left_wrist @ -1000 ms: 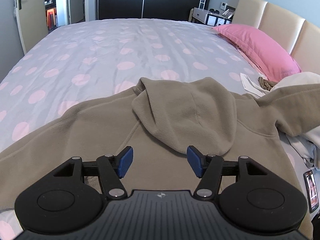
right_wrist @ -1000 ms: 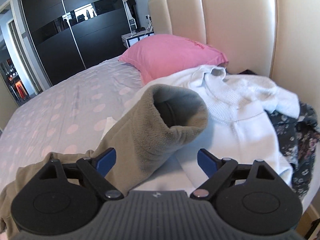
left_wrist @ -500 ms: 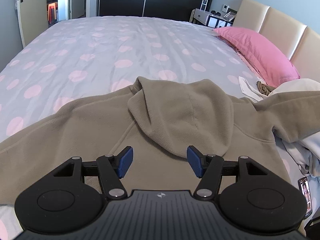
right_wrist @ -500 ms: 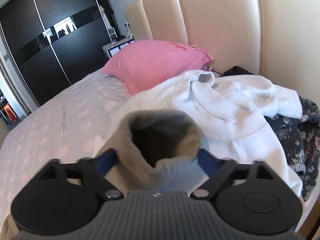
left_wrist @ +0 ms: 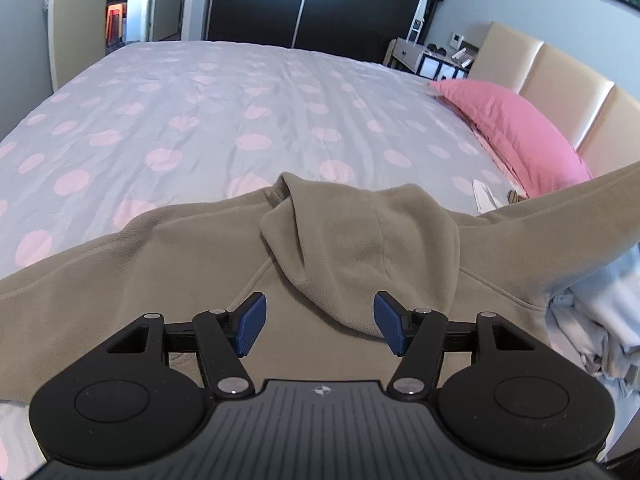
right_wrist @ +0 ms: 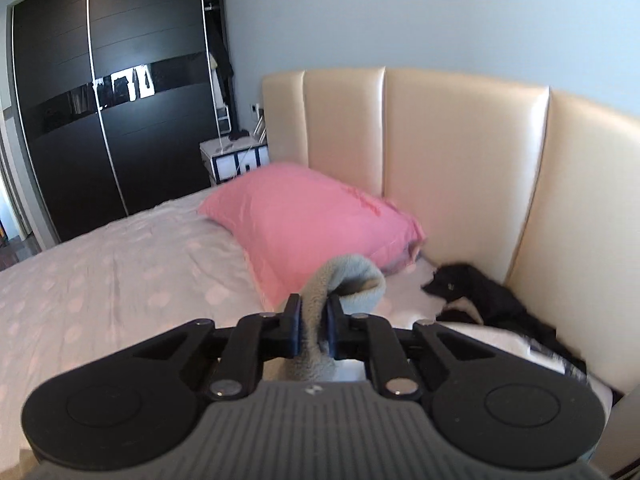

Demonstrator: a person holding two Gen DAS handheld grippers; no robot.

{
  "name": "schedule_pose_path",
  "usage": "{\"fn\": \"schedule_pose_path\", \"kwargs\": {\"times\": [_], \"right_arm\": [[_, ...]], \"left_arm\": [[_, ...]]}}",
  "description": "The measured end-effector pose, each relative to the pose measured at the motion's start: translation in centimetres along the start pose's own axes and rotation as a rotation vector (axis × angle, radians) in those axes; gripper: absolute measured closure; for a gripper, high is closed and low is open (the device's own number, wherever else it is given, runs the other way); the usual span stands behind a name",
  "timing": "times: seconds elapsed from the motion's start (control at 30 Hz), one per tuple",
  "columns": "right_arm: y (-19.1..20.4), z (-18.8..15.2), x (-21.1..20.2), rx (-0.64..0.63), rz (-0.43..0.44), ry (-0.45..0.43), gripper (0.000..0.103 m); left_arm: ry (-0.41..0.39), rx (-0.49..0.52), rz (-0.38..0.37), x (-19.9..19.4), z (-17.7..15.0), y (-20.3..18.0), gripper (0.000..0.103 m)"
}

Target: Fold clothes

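A taupe fleece hoodie (left_wrist: 200,264) lies spread on the bed, its hood (left_wrist: 360,240) folded flat over the back. My left gripper (left_wrist: 318,326) is open and empty, low over the hoodie just below the hood. The hoodie's right sleeve (left_wrist: 580,208) rises off the bed toward the right edge. My right gripper (right_wrist: 314,326) is shut on that sleeve's cuff (right_wrist: 352,284) and holds it up in the air.
The bed has a pale cover with pink dots (left_wrist: 200,120). A pink pillow (right_wrist: 308,220) lies against the cream headboard (right_wrist: 460,168). White clothes (left_wrist: 600,320) are piled at the right, a black garment (right_wrist: 480,292) lies by the headboard, and a nightstand (right_wrist: 236,160) stands beyond.
My right gripper closed on the sleeve cuff and lifted it. The sleeve now rises off the pile at the right. My left gripper stayed open over the hoodie.
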State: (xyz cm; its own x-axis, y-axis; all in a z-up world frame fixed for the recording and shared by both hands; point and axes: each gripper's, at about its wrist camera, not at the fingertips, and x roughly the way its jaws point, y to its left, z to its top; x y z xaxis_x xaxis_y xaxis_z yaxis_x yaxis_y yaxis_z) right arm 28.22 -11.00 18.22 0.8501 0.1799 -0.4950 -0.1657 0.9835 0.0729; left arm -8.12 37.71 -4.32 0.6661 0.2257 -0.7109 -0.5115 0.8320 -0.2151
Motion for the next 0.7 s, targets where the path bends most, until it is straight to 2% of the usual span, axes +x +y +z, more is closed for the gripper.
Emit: {"fn": "schedule_pose_path", "kwargs": {"times": [0.1, 0.17, 0.27, 0.37, 0.5, 0.6, 0.7], "right_arm": [[3.4, 1.6, -1.1, -0.052, 0.041, -0.009, 0.089], [6.0, 2.2, -2.0, -0.049, 0.097, -0.007, 0.089], [10.7, 2.4, -3.7, -0.043, 0.220, 0.003, 0.090], [16.5, 1.9, -5.6, -0.087, 0.348, -0.005, 0.090], [24.6, 0.2, -7.8, -0.150, 0.504, 0.013, 0.090], [29.8, -1.9, -8.7, -0.184, 0.587, 0.047, 0.096], [34.5, -4.8, -8.6, -0.209, 0.631, 0.090, 0.096]], "left_arm": [[-0.005, -0.029, -0.002, -0.2, 0.3, 0.6, 0.045], [0.001, -0.046, -0.007, 0.0, 0.6, 1.0, 0.045], [0.018, -0.046, 0.002, 0.2, 0.7, 1.2, 0.045], [0.042, -0.014, 0.056, 0.7, 0.6, 1.4, 0.045], [0.075, 0.018, 0.134, 1.3, 0.3, 1.9, 0.045], [0.083, 0.018, 0.142, 0.9, 0.0, 2.6, 0.045], [0.079, 0.007, 0.133, 0.3, -0.2, 3.4, 0.045]]}}
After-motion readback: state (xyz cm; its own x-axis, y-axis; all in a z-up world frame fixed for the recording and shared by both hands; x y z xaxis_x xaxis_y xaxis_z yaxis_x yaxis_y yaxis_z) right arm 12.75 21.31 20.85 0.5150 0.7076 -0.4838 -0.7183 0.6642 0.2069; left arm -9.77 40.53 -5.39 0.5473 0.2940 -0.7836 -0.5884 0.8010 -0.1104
